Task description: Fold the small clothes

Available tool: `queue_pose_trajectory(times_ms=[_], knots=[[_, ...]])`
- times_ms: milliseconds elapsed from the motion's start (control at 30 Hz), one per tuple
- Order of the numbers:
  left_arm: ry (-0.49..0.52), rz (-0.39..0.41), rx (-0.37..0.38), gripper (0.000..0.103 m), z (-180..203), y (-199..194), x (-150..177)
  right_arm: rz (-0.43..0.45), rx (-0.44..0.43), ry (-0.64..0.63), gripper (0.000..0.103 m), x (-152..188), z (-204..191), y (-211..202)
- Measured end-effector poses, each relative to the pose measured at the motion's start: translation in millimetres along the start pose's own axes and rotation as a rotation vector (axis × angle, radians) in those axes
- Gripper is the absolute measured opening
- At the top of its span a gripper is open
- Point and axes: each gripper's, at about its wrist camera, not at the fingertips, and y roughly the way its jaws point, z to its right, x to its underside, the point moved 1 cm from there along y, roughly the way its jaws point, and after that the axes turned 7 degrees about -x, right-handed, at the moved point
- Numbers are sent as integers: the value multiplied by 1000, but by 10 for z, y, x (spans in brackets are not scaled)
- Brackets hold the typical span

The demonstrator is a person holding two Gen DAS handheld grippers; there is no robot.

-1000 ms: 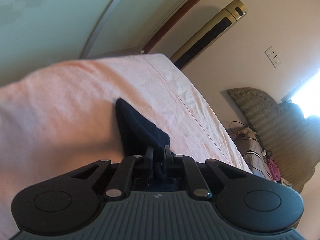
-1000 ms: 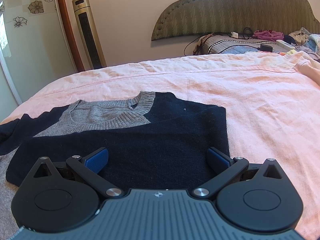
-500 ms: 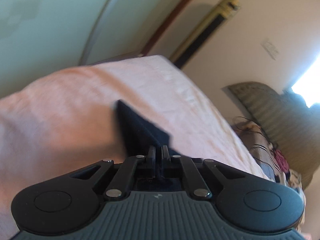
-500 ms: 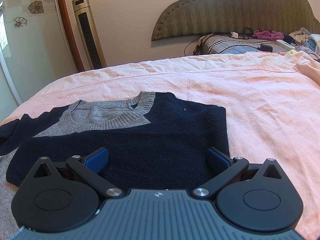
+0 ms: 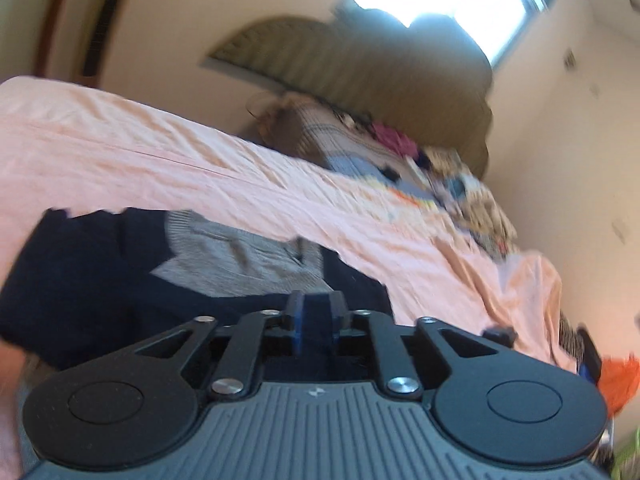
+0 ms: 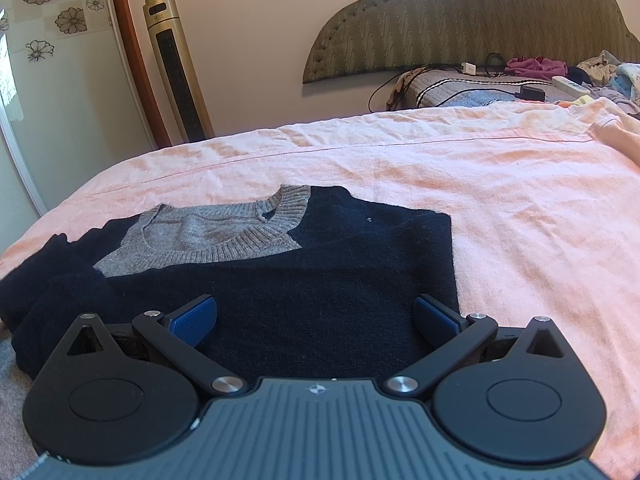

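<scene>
A navy sweater [image 6: 320, 264] with a grey knit collar panel [image 6: 224, 236] lies flat on the pink bedsheet [image 6: 520, 220]. Its left sleeve [image 6: 48, 280] is bunched over the body's left side. My right gripper [image 6: 314, 316] hovers over the sweater's lower part, open wide, nothing between its blue pads [image 6: 192, 316]. The left wrist view is blurred. There my left gripper [image 5: 316, 312] points across the sweater [image 5: 100, 280] toward the headboard. Its jaws are opening, with a narrow gap between the pads. Navy knit shows through the gap, and the pads do not press on it.
A gold tower fan [image 6: 176, 68] stands at the wall by a wooden door frame. A padded headboard [image 6: 480, 20] backs a striped pillow with cables, a power strip and loose clothes [image 6: 536, 66]. Bare pink sheet spreads to the right of the sweater.
The left wrist view swung from the bed's left edge and wall round to the sweater and headboard, and its shut jaws parted. The sleeve now lies bunched on the sweater's left side. The right gripper stayed still.
</scene>
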Motion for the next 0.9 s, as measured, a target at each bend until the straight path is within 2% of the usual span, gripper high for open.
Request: queue_pose_trajectory(times_ms=[33,67,100,133,200,267,300,333,400,433,467,533,567,667,733,800,833,867,900], knots=[[-58,36,-22,68,-185,-74,85,0,0,0,103,0,-1,0],[-129,76,-57,90,-365,-135,202,0,0,0,103,0,0,-1],[-188,114,-99,103,-550,-194,343,0,1,-1,103,0,0,-2],[-227,133,-141,103,-727,-245,490,-1,2,-2,103,0,-3,0],[-289,107,-184,103,-1005,-269,715,-5,3,-6,103,-6,-6,-5],[-326,114,-192,102,-1188,-306,904,-37,-15,39,103,-70,-19,-68],[-281,162,-175,102,-1194,-358,982,-51,-64,104,103,-119,-27,-137],[-207,185,-220,102,-1146,-377,1041,-58,-148,179,103,-160,-34,-211],[-151,186,-253,103,-1054,-362,1039,-120,-337,310,103,-205,-100,-265],[-133,187,-262,103,-1026,-336,1033,-172,-374,336,99,-212,-164,-229],[-122,177,-275,103,-1008,-304,1025,-226,-379,340,96,-208,-232,-160],[-98,168,-290,103,-979,-274,1006,-303,-333,335,88,-174,-315,-9],[-98,169,-287,103,-970,-266,1014,-311,-312,332,85,-157,-354,42],[-128,181,-263,103,-1025,-283,1016,-308,-335,332,84,-171,-474,117],[-137,185,-257,103,-1041,-293,1046,-322,-328,303,72,-185,-555,193],[-133,185,-260,103,-1032,-289,1050,-332,-299,241,56,-199,-652,246],[-131,184,-261,103,-1031,-288,1051,-348,-297,220,30,-203,-681,267],[-132,185,-260,103,-1036,-293,1056,-358,-289,210,20,-212,-697,284],[-134,186,-258,103,-1042,-296,1059,-352,-293,191,20,-246,-702,277]])
